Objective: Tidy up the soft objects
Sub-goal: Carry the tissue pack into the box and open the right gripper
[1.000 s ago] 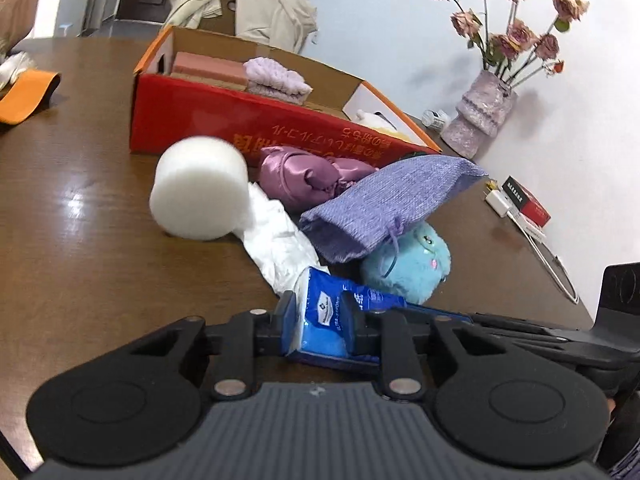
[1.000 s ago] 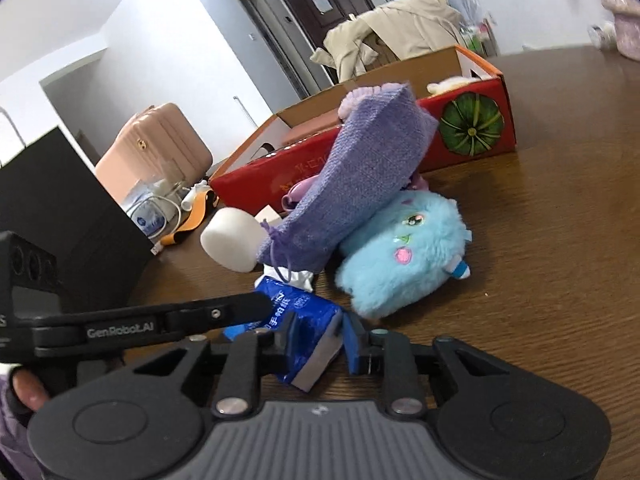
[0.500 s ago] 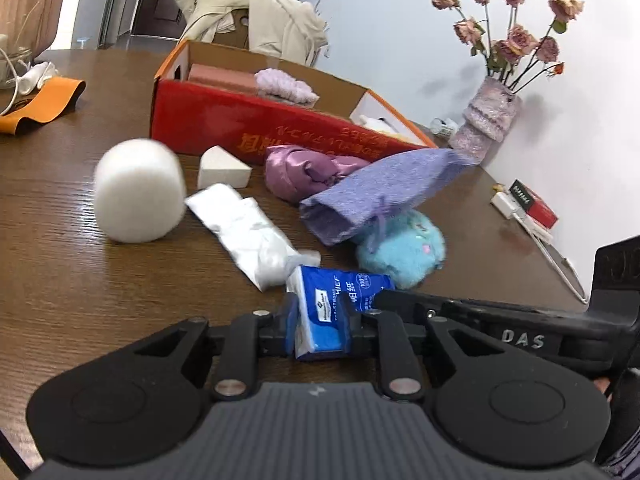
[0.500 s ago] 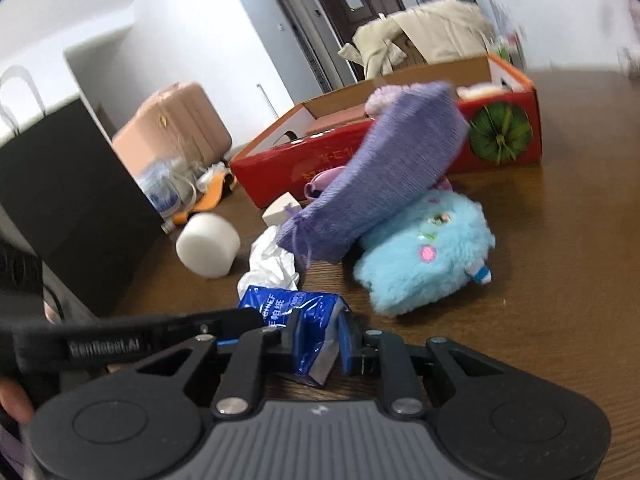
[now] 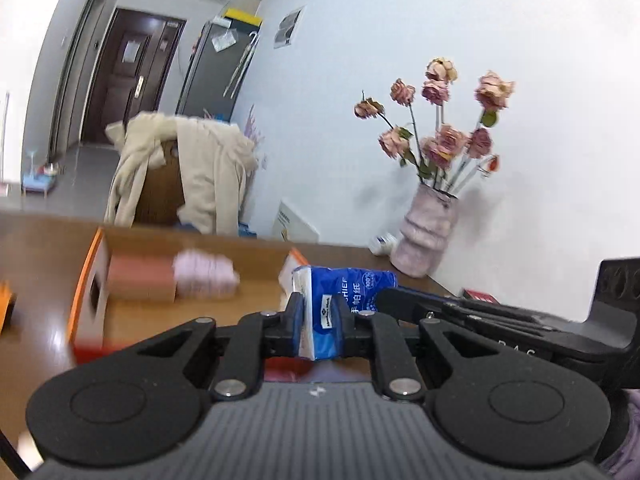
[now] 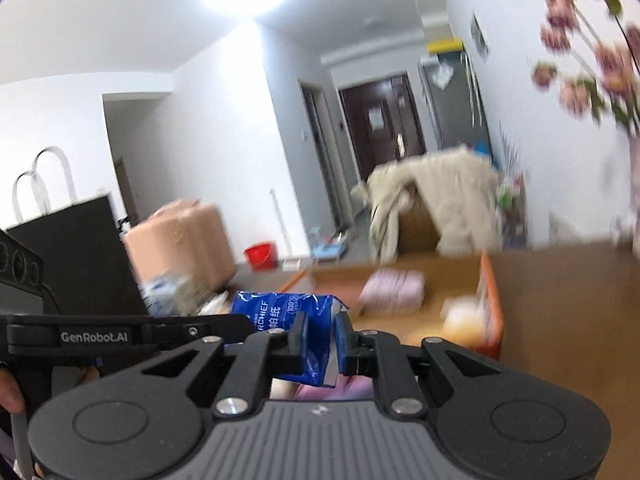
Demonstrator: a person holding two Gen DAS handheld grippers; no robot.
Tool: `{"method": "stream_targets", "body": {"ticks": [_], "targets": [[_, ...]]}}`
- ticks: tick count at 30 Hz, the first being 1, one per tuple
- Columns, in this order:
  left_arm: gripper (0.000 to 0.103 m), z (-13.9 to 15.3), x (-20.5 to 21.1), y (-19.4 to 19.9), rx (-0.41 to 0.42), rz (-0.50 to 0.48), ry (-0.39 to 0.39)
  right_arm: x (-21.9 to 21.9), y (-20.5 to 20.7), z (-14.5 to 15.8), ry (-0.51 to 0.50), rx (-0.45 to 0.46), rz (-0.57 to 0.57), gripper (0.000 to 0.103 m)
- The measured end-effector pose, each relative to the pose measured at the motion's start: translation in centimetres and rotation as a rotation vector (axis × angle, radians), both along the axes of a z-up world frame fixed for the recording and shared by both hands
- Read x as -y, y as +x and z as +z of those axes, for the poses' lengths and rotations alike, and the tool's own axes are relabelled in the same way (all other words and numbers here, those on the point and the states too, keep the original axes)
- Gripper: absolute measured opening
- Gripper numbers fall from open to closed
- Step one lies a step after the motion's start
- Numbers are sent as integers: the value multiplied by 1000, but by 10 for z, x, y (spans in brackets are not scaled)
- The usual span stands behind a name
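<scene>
- Both grippers have risen since the earlier frames: the blue plastic tissue packet (image 5: 347,295), which lay on the brown wooden tabletop (image 5: 36,280) among the soft things a second ago, now hangs clear of it, and the white foam roll, purple knitted pouch and blue plush toy have dropped out of view.
- Left gripper (image 5: 318,322): its jaws have just been closing and now stand narrow, pinching one end of the packet between the pads.
- Right gripper (image 6: 320,340): its jaws have likewise just been closing and clamp the packet's (image 6: 288,316) other end, which creases where they press.
- Seen from each wrist, the other gripper's black body reaches in from the side towards the packet.
- Beyond the packet stands the open red-and-orange cardboard box (image 5: 86,280); inside it lie a pink rectangular block (image 5: 140,280) and a pale lilac fuzzy cloth (image 5: 204,274), side by side and blurred.
- To the right of the box, near the white wall, stands a pale pink ribbed vase (image 5: 426,236) of dried pink roses (image 5: 440,120).
- Behind the box, a beige coat (image 5: 188,172) drapes over a wooden chair.
</scene>
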State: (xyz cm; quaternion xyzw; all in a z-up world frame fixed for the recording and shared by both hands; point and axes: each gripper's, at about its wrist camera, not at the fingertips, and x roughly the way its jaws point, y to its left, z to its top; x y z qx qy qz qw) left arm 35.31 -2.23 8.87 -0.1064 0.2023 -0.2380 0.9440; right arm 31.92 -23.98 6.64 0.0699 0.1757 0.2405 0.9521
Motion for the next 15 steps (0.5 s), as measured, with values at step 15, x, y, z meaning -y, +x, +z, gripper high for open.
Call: {"method": "stream_targets", "body": {"ticks": [15], "targets": [[15, -79, 57, 258, -293, 100, 52, 37, 274, -44, -102, -209, -109, 13]]}}
